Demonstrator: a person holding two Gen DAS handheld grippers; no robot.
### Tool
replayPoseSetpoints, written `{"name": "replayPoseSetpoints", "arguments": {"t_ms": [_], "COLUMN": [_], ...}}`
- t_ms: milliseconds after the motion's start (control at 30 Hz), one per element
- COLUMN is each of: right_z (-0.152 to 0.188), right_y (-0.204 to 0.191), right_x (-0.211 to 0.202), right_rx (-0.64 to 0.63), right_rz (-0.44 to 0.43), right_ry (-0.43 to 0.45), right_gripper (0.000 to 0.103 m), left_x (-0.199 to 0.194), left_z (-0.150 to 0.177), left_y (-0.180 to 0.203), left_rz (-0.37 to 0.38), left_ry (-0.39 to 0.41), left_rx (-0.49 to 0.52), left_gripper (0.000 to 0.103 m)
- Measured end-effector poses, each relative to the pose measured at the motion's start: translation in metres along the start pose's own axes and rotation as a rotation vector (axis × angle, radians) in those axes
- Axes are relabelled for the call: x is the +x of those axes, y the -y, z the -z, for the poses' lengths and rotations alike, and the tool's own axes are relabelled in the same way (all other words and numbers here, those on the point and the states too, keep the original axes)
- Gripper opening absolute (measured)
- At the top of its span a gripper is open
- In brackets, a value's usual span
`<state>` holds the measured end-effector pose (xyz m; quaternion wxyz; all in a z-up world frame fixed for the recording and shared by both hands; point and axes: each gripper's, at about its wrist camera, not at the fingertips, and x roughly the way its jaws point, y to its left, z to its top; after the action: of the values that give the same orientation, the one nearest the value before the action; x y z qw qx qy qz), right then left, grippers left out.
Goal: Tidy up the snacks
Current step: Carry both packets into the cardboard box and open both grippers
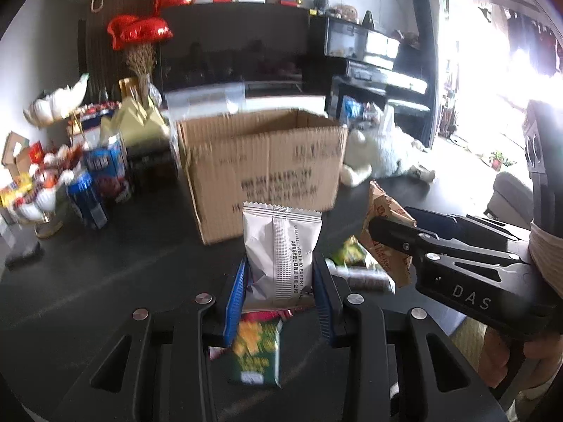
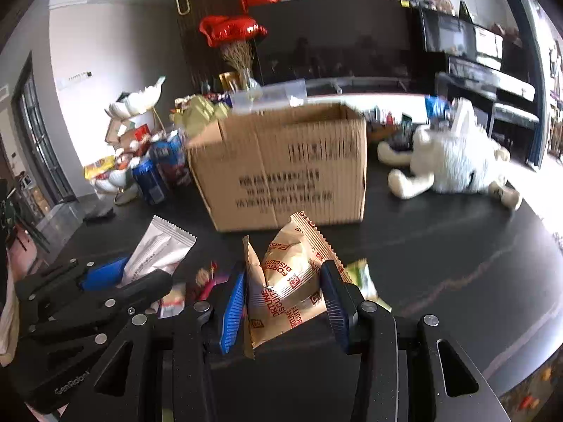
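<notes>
My left gripper (image 1: 280, 267) is shut on a silver-white snack packet (image 1: 281, 246), held upright above the dark table (image 1: 123, 263). My right gripper (image 2: 284, 274) is shut on a tan "Fortune Biscuit" packet (image 2: 292, 274), also lifted off the table. Each gripper shows in the other's view: the right gripper (image 1: 390, 221) with its tan packet (image 1: 387, 207), the left gripper (image 2: 137, 274) with its white packet (image 2: 162, 246). An open cardboard box (image 1: 260, 161) (image 2: 292, 161) stands just beyond both. Below the grippers lie a green packet (image 1: 257, 348) and other loose snacks (image 2: 207, 281).
Blue cans and cartons (image 1: 95, 183) and shell-shaped white dishes of sweets (image 1: 38, 190) crowd the table's left side. A white plush toy (image 2: 454, 161) lies right of the box. Red heart balloons (image 2: 228, 31) stand behind. Another green packet (image 2: 366, 281) lies by the right gripper.
</notes>
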<state>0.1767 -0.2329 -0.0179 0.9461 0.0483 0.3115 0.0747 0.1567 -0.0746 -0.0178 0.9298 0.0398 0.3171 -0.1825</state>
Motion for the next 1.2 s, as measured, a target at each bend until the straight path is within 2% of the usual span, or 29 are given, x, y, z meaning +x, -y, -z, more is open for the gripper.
{"name": "replayPoseSetpoints", "arguments": {"t_ms": [200,333,633,833,1100,1167,1200], "right_z": [-0.040,-0.071,-0.127,-0.151,-0.163,-0.165,-0.166], "right_y": [0.001,0.003,0.005,0.009,0.014,0.016,0.018], "right_x": [0.001,0.009,0.043,0.071,0.111,0.117,0.120], "right_rx": [-0.021,-0.008,-0.014,-0.025,-0.024,-0.022,-0.018], "right_rz": [0.003,-0.025,-0.044,-0.051,-0.056,-0.056,-0.046], "right_ry": [0.062,0.086,0.090,0.070,0.025,0.023,0.022], "right_gripper": [0.043,0.043,0.044,0.044,0.045,0.046,0.051], "left_x": [0.000,0.002,0.037,0.069,0.106,0.113,0.116], "left_z": [-0.046,-0.075,-0.131,-0.148,-0.160,-0.164,-0.165], "left_y": [-0.009,-0.014,-0.034,-0.047,-0.056,-0.057,-0.058], "left_rz": [-0.009,-0.025,-0.036,-0.018,-0.024,-0.033,-0.049], "left_ry": [0.035,0.046,0.025,-0.007,-0.052,-0.060,-0.061], "left_rx": [0.030,0.052,0.026,0.017,0.010,0.012,0.013], "left_gripper": [0.035,0.035,0.035,0.035,0.036,0.041,0.046]}}
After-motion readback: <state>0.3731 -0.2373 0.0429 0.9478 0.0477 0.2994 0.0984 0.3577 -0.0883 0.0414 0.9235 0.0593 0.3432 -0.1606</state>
